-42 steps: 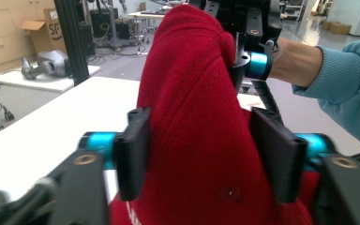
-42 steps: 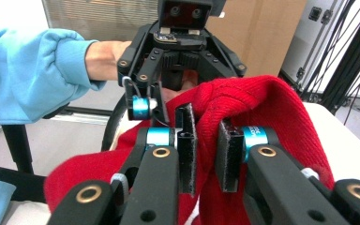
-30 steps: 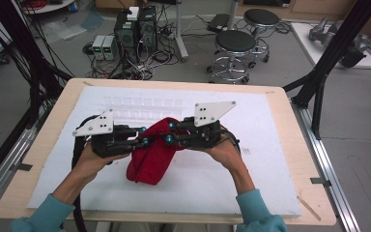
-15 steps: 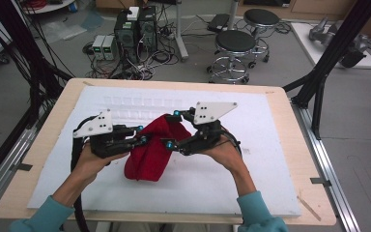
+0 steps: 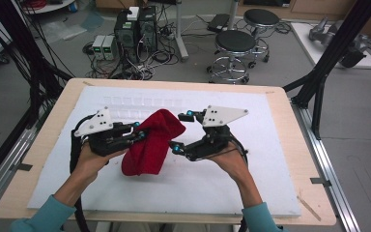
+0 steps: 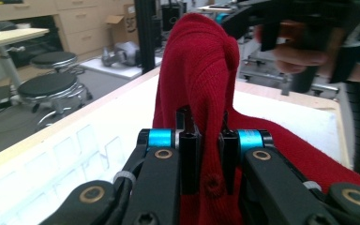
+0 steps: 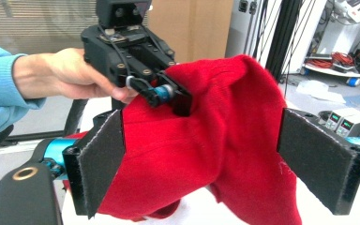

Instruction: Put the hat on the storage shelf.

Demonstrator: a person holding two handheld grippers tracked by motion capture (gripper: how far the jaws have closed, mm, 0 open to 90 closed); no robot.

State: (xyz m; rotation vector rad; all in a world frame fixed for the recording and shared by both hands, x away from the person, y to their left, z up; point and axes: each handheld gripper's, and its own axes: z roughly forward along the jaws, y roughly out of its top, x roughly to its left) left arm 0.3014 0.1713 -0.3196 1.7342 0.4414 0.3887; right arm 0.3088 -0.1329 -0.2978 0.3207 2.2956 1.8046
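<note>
A red knitted cloth [image 5: 149, 142] hangs from my left gripper [image 5: 139, 131] down onto the white mat [image 5: 270, 145]. In the left gripper view the left gripper [image 6: 206, 126] is shut on a fold of the cloth [image 6: 197, 61], which rises in a peak ahead. My right gripper [image 5: 179, 131] stands just right of the cloth, and its jaws have just been opening. In the right gripper view its pads [image 7: 101, 159] stand wide apart at my right gripper [image 7: 201, 159]. The cloth [image 7: 225, 108] lies between and beyond them, untouched. The left gripper [image 7: 168, 96] shows there pinching the cloth's top.
The mat covers most of a wooden table [image 5: 290, 121]. Black frame posts [image 5: 319, 82] stand at the right and left edges. Beyond the far edge, on the floor, are two stools [image 5: 234, 43] and computer boxes [image 5: 135, 29] with cables.
The right gripper's jaws opened wide and let go of the cloth, then drew slightly right. The cloth now hangs from the left gripper alone and has sagged a little lower.
</note>
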